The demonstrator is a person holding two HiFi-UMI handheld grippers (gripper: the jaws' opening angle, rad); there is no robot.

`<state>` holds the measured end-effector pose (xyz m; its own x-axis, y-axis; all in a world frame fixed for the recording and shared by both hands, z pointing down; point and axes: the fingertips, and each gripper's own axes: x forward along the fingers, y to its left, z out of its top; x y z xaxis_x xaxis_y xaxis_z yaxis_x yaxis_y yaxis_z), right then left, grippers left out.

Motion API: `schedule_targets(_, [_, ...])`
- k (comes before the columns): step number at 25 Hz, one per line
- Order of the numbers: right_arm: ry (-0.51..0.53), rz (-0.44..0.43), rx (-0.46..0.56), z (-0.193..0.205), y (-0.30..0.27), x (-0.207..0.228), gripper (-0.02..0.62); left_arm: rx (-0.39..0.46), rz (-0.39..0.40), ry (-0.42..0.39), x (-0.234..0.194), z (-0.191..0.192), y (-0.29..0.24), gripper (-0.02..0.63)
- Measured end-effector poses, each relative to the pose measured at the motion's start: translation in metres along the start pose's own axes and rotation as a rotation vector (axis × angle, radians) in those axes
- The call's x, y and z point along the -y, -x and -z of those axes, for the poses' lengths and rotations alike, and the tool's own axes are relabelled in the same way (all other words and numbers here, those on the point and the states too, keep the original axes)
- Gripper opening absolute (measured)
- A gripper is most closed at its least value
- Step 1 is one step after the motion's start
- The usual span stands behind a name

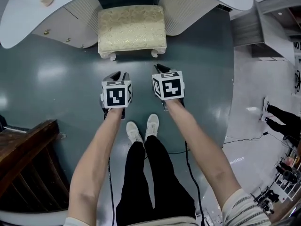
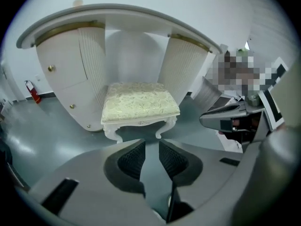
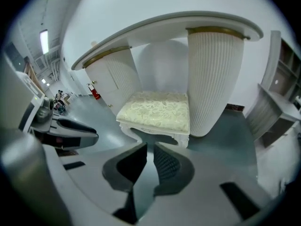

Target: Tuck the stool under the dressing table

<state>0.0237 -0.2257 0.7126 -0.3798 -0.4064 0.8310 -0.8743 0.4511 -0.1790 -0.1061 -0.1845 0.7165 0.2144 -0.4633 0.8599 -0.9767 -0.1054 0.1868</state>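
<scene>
Cream stool (image 1: 131,29), top centre, looks tucked under table (image 1: 28,13); left tool (image 1: 120,74) and right tool (image 1: 161,68) empty, jaws barely apart. Next: just back away.

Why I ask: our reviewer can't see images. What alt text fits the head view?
Seen from above, a cream cushioned stool stands partly under a white dressing table on a grey floor. Nearer the viewer, a person holds the left tongs and right tongs, both empty and clear of the stool.
</scene>
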Motion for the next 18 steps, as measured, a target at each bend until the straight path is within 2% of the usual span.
schedule_targets(3, [-0.037, 0.003, 0.026, 0.008, 0.020, -0.008, 0.037, 0.021, 0.010, 0.030, 0.005, 0.008, 0.021, 0.089])
schedule_targets(6, [-0.080, -0.012, 0.046, 0.016, 0.041, -0.020, 0.029, 0.041, 0.007, 0.046, 0.011, 0.017, 0.043, 0.054])
schedule_targets(12, [-0.017, -0.041, 0.113, 0.019, 0.098, -0.054, 0.017, 0.091, 0.039, 0.034, 0.041, 0.025, 0.092, 0.035])
schedule_targets(18, [-0.038, -0.080, 0.192, 0.013, 0.152, -0.079, 0.014, 0.143, 0.060, 0.010, 0.069, 0.030, 0.148, 0.028])
